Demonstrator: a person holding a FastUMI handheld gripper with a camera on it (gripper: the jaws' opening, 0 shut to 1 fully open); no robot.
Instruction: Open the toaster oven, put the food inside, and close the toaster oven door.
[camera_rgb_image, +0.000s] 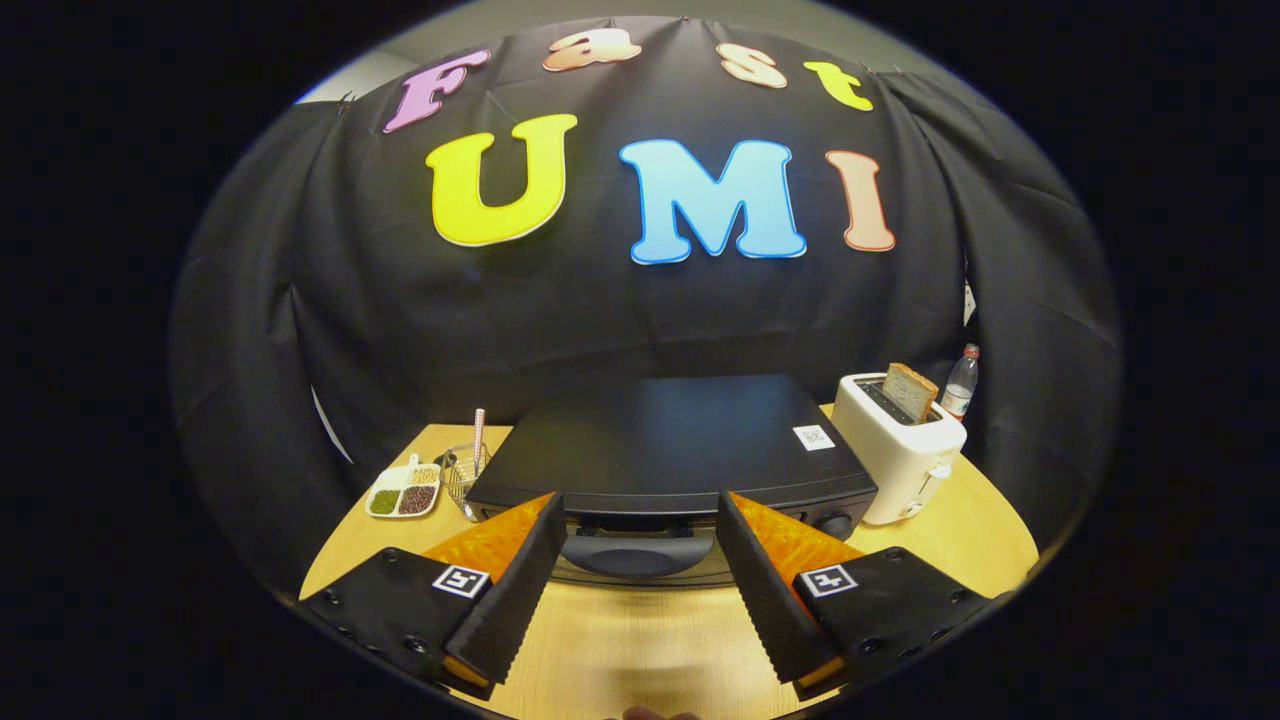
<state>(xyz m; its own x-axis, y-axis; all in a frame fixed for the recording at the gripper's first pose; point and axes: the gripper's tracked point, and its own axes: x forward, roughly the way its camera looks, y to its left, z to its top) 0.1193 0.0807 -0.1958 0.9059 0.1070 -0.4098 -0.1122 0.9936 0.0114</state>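
Black casing: the toaster oven (668, 440) sits on the wooden tabletop (640, 640), its flat top turned up toward the camera and its front facing the claw.
Door: looks closed; the dark curved handle (636, 552) runs across the top of the front, with a knob (835, 522) at its right end.
Claw: the claw (640, 530) is spread wide and holds nothing; its two fingers stand apart with the handle showing in the gap between their tips.
Contact: neither finger seems to touch the oven, though the tips are near its front edge; I cannot tell the exact gap.
Step in hand: the first one, by my reading, the approach to the door handle before opening.
Next move calls for: bringing the fingers down around the handle, closing on it, then pulling out and down along the door's hinge arc rather than straight back.
Food: a slice of toast (910, 391) stands upright in the slot of the white pop-up toaster (897, 450), just right of the oven; this is probably what goes inside.
Risk: a weak grip on the smooth handle could slip, or the pull could drag the whole oven forward.
Left of the oven: a divided dish (404, 491) of grains and a clear cup (463, 477) with a straw.
Behind the toaster: a plastic bottle (961, 383).
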